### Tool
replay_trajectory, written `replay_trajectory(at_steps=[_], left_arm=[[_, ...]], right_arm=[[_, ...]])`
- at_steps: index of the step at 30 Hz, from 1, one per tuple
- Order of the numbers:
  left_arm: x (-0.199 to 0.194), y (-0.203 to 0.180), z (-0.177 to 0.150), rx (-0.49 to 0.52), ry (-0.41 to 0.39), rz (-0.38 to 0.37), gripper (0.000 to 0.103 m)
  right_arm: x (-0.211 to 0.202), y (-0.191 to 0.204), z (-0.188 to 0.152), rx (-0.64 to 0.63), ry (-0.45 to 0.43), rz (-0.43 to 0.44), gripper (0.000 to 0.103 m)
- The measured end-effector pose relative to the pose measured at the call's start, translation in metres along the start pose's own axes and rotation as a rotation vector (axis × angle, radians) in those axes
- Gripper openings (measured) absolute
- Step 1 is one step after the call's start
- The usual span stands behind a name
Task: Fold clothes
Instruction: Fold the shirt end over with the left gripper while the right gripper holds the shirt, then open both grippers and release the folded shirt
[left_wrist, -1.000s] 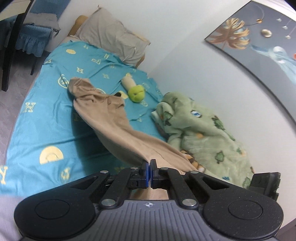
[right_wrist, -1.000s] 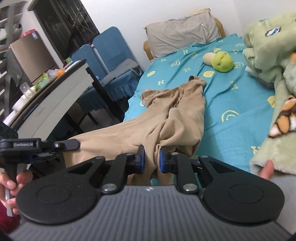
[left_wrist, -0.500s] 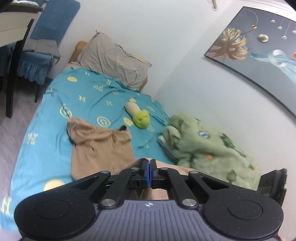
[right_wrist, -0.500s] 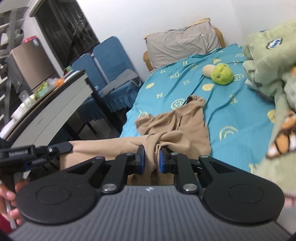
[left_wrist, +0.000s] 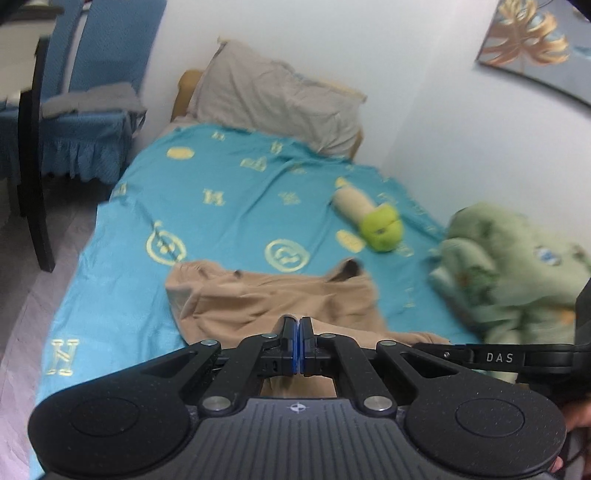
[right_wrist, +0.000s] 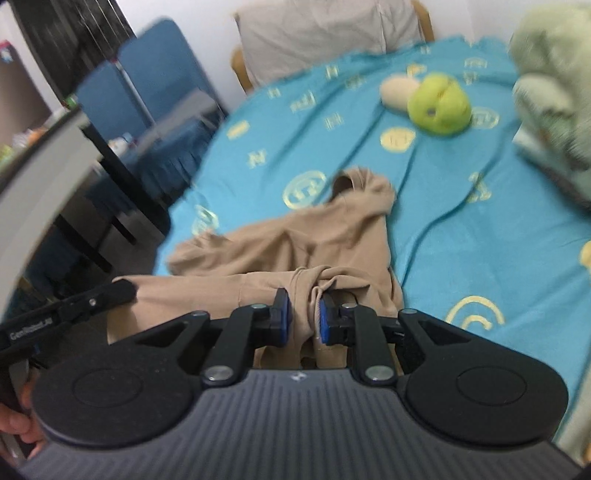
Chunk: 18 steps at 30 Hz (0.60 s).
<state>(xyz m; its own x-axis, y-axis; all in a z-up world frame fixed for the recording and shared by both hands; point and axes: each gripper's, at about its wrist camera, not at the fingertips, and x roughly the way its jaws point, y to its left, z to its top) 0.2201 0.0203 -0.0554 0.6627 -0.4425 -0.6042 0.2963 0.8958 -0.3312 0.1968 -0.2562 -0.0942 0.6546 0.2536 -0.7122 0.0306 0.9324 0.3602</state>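
Tan trousers (left_wrist: 273, 299) lie on the blue bedsheet (left_wrist: 221, 206), waist end flat and farthest from me, legs folded back toward me. My left gripper (left_wrist: 297, 325) is shut on a thin edge of a trouser leg. My right gripper (right_wrist: 303, 312) is shut on a bunched fold of the trousers (right_wrist: 295, 243), the cloth pinched between its blue pads. The left gripper's arm (right_wrist: 66, 310) shows at the left of the right wrist view, and the right gripper's arm (left_wrist: 498, 356) shows at the right of the left wrist view.
A green and beige plush toy (left_wrist: 373, 221) lies beyond the trousers. A green blanket (left_wrist: 517, 269) is heaped at the right by the wall. A grey pillow (left_wrist: 273, 96) sits at the bed's head. Blue chairs (right_wrist: 147, 96) and a dark table (right_wrist: 55, 155) stand left of the bed.
Both grippers moved forward over the bed with the trouser legs, laying them toward the waist end. The trousers now look shorter and doubled over. Both views are motion-blurred.
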Motion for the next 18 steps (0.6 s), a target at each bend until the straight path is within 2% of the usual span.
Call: replay_trajectory(at_steps=[3, 6, 8, 9, 10, 11, 12, 13, 15, 18], left_arm=[[0.038, 0.021, -0.011, -0.028, 0.038, 0.012, 0.002], [0.058, 0.033, -0.018, -0.047, 0.072, 0.005, 0.002], [0.06, 0.035, -0.019, -0.038, 0.07, 0.008, 0.005], [0.057, 0.034, -0.019, -0.033, 0.068, 0.01, 0.01], [0.055, 0.033, -0.019, -0.028, 0.067, 0.012, 0.024], [0.051, 0.032, -0.018, -0.023, 0.068, 0.012, 0.033], [0.046, 0.029, -0.018, -0.017, 0.066, 0.02, 0.054], [0.039, 0.026, -0.018, -0.009, 0.053, 0.034, 0.068], [0.024, 0.019, -0.021, 0.014, 0.03, 0.047, 0.077], [0.001, 0.013, -0.031, 0.021, 0.036, 0.011, 0.08]], right_arm=[[0.036, -0.009, -0.002, 0.038, 0.066, -0.025, 0.022], [0.047, -0.013, -0.001, 0.069, 0.085, -0.033, 0.024], [0.046, -0.013, 0.0, 0.078, 0.09, -0.038, 0.03], [0.045, -0.013, 0.001, 0.076, 0.087, -0.04, 0.041], [0.042, -0.012, 0.001, 0.073, 0.081, -0.039, 0.062], [0.04, -0.012, 0.001, 0.075, 0.072, -0.037, 0.075], [0.036, -0.012, 0.001, 0.078, 0.054, -0.032, 0.093], [0.03, -0.01, -0.001, 0.079, 0.035, -0.021, 0.094], [0.02, -0.008, -0.003, 0.074, 0.017, -0.004, 0.094], [-0.003, -0.006, -0.011, 0.086, -0.038, 0.004, 0.094]])
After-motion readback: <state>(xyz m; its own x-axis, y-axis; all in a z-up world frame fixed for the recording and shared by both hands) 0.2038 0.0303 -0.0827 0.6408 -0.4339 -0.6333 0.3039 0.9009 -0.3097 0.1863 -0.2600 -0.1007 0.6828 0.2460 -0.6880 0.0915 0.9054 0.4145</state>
